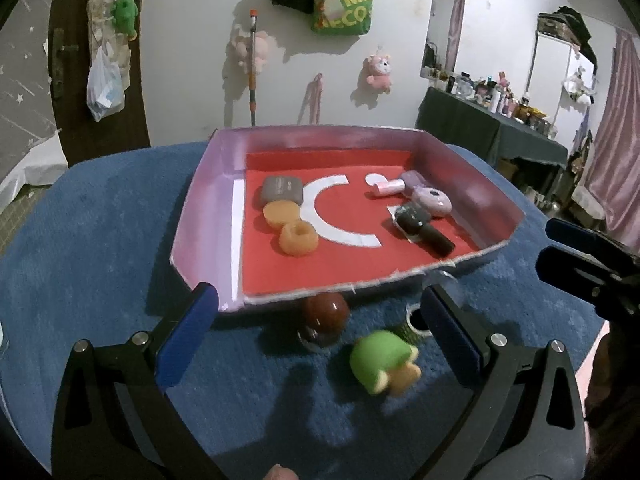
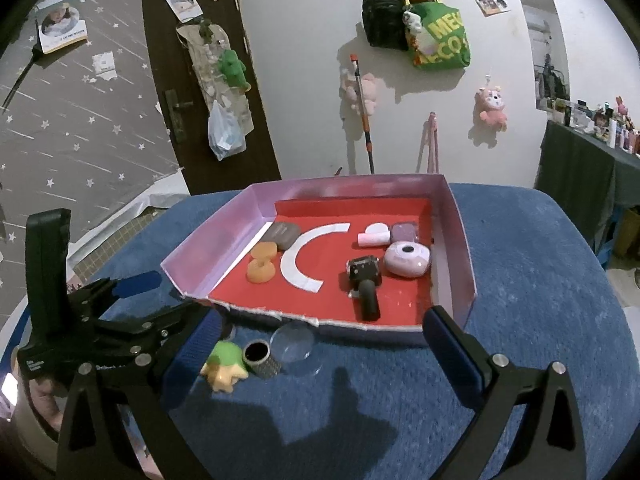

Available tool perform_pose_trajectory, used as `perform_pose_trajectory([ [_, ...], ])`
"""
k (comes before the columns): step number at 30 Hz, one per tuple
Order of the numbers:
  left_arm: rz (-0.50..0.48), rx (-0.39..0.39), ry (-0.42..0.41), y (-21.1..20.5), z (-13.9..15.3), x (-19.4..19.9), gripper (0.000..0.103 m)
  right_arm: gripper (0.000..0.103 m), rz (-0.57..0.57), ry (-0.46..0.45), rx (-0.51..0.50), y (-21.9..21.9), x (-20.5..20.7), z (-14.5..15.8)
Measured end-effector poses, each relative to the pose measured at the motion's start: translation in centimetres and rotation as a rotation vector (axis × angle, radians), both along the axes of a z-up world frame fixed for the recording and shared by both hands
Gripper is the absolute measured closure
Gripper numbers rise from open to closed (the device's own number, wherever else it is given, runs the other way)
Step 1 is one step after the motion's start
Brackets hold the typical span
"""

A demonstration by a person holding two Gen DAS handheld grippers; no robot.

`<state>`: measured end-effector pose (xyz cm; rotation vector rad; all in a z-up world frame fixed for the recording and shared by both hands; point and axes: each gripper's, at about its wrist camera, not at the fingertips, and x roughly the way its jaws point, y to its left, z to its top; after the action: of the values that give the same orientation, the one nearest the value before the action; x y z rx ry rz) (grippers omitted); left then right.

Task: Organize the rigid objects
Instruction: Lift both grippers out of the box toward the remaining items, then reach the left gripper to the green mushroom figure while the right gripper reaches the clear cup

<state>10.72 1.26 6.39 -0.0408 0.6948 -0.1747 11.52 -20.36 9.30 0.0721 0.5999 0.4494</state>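
Both tongs hover wide open and empty over the blue tabletop [image 2: 520,280]: the left tongs [image 1: 320,316] and the right tongs [image 2: 320,336]. The landmark is the pink-walled tray [image 2: 460,232] with a red floor. Just in front of the tray's near edge lie a green-capped toy [image 1: 380,360], a dark patterned ring [image 2: 262,358], a clear round lid [image 2: 294,346] and a brown ball [image 1: 326,312]. Inside the tray, at its left side, sit two orange rings [image 1: 290,226] and a grey case [image 1: 282,190]. At its right side lie a black cylinder [image 2: 366,284], a lilac disc [image 2: 407,259] and a pink tube [image 2: 374,238].
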Motion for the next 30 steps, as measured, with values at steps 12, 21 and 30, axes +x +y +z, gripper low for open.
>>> perform_pose_trajectory([
  [12,0.008,-0.045,0.058,0.2,-2.1,-2.5,0.0,0.0,-0.066,0.006,-0.071,0.2,-3.1,-2.4],
  [21,0.045,-0.025,0.078,-0.1,-3.3,-3.9,0.0,0.011,-0.075,0.066,-0.096,0.0,-3.7,-4.5],
  [30,0.027,-0.054,0.099,-0.4,-3.7,-3.9,0.0,0.014,-0.061,0.109,-0.088,-0.4,-3.9,-5.7],
])
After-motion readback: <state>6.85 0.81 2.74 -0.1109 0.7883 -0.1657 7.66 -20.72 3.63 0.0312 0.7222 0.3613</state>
